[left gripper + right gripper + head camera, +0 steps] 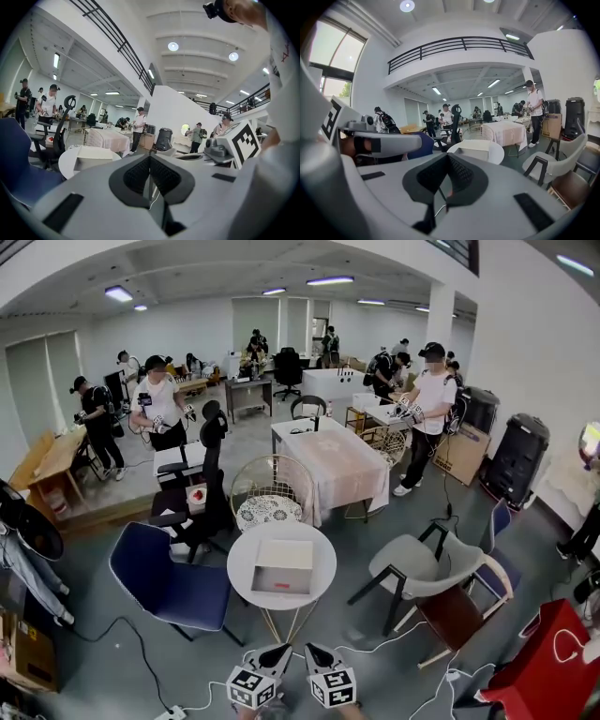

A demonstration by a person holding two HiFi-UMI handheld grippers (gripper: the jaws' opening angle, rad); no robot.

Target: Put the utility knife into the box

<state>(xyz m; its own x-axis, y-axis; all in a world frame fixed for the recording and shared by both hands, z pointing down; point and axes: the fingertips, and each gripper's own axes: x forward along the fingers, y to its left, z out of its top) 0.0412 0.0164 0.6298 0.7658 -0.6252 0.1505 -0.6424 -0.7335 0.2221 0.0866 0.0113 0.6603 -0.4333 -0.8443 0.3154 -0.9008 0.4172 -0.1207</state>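
A grey floor (375, 634) runs under everything; on it stand a blue chair (164, 582) to the left of a round white desk (246, 563), a grey chair (422, 568) to its right, and a wire chair (272, 488) just behind it. The pale box (283, 566) sits near the middle of the desk; the knife cannot be made out in any view (whether it lies inside the box cannot be told). The left gripper (277, 652) and right gripper (317, 652) hang side by side, low in front of the desk and well apart from the box, both pointing toward it. Each has its jaws pressed together; nothing is between them.
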